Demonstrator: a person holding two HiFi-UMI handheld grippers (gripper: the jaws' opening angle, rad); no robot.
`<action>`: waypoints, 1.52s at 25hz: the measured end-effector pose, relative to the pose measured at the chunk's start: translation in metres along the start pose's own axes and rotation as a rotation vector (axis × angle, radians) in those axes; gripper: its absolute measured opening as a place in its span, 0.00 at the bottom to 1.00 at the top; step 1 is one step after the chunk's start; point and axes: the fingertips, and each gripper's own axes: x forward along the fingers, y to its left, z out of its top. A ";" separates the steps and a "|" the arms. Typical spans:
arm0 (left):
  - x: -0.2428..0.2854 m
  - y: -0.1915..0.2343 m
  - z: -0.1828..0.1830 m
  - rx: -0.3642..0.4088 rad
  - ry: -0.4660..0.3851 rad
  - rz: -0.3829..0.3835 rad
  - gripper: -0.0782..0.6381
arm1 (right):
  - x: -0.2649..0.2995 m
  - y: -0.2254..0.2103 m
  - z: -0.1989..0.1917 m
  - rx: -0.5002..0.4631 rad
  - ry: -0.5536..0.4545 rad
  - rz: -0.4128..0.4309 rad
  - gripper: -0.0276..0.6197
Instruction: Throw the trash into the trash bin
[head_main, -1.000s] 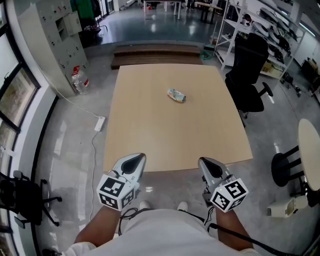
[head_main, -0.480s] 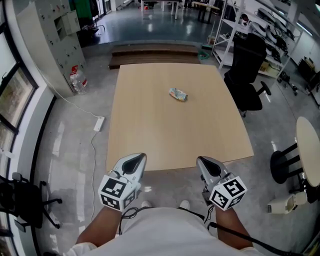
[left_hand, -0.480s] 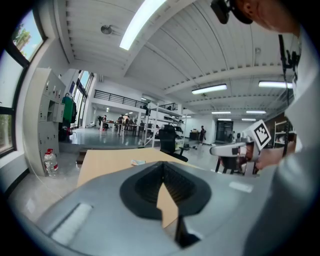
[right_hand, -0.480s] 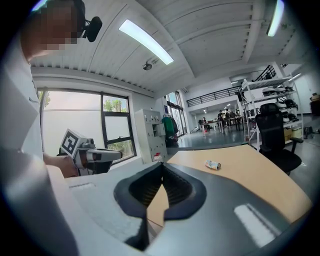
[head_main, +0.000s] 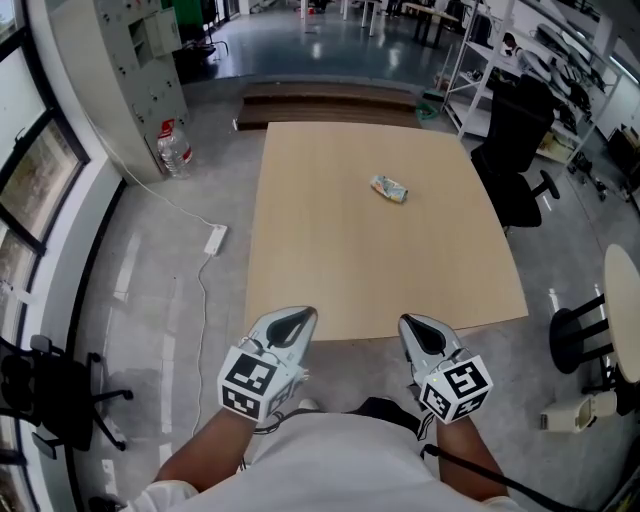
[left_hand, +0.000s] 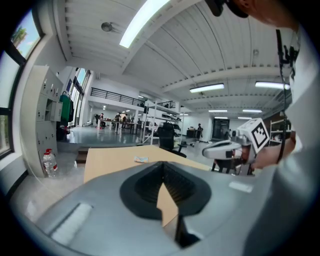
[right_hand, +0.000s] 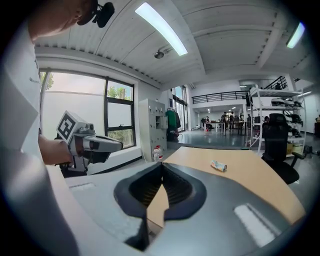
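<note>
Both grippers hover side by side at the near edge of the wooden table (head_main: 380, 270), the left gripper (head_main: 298, 316) by the near-left corner, the right gripper (head_main: 411, 323) nearer the middle of that edge. The tabletop ahead is bare wood all the way to the trash (head_main: 389, 189), a small crumpled wrapper lying far across, towards the far-right part of the top and well apart from both grippers. Left of the table runs a wide strip of grey floor, crossed by a white power strip (head_main: 215, 238) and its cable, with a water bottle (head_main: 172, 148) standing by the locker cabinet (head_main: 120, 70). On the right it is tighter: a black office chair (head_main: 520, 150) stands close to the far-right edge, and a black stool (head_main: 575, 335) sits near the right corner. Beyond the far edge lies a low dark step (head_main: 330, 100). Now the fingers: in each gripper view the jaw tips meet, pressed together, with nothing between them. Both grippers are empty and touch nothing.
</note>
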 end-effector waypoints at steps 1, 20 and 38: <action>-0.002 0.003 -0.002 -0.003 0.003 -0.002 0.12 | 0.004 0.004 0.000 -0.002 0.005 0.004 0.05; 0.047 0.037 -0.013 -0.038 0.077 0.088 0.12 | 0.081 -0.089 -0.011 -0.189 0.155 -0.007 0.07; 0.164 0.062 -0.019 -0.100 0.177 0.167 0.12 | 0.251 -0.244 -0.071 -0.585 0.456 0.013 0.17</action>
